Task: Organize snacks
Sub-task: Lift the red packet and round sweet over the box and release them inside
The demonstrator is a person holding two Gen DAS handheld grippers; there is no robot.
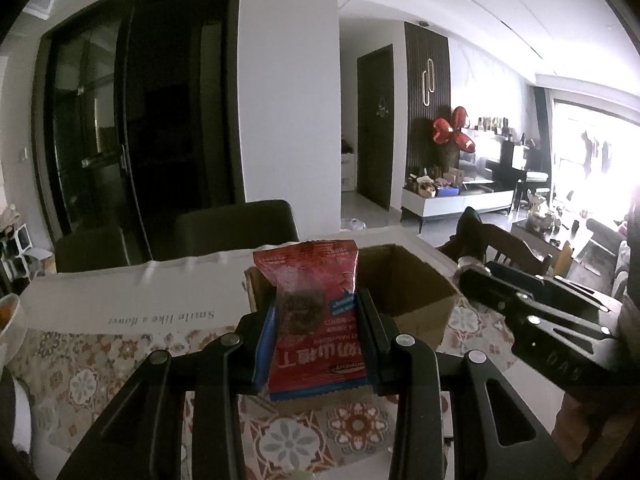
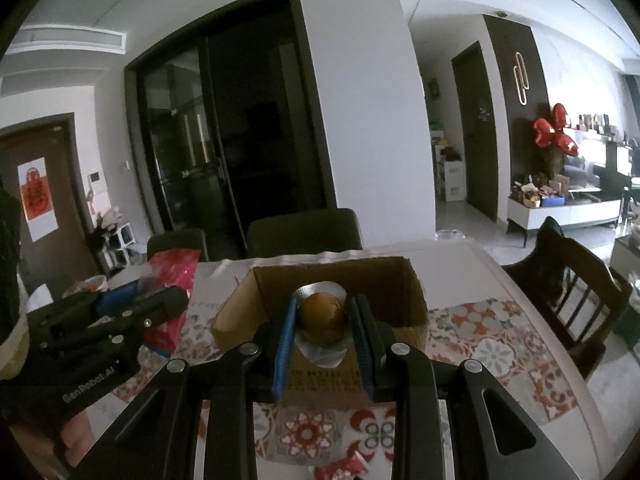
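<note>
My left gripper (image 1: 316,312) is shut on a red snack packet (image 1: 316,300) with a small clear window, held upright above the patterned tablecloth. Just behind it stands an open cardboard box (image 1: 408,292). My right gripper (image 2: 324,316) is shut on a sealed clear-and-silver pack with a round brown snack (image 2: 322,314) inside, held in front of the same cardboard box (image 2: 404,280). In the right wrist view the left gripper (image 2: 160,300) shows at the left with the red packet (image 2: 172,276). The right gripper's body (image 1: 540,312) shows at the right of the left wrist view.
A patterned tablecloth (image 2: 480,344) covers the white table. A red wrapper (image 2: 344,466) lies on the cloth near me. Dark chairs (image 2: 304,228) stand behind the table and a wooden chair (image 2: 568,296) at its right. A bowl (image 2: 86,284) sits at the far left.
</note>
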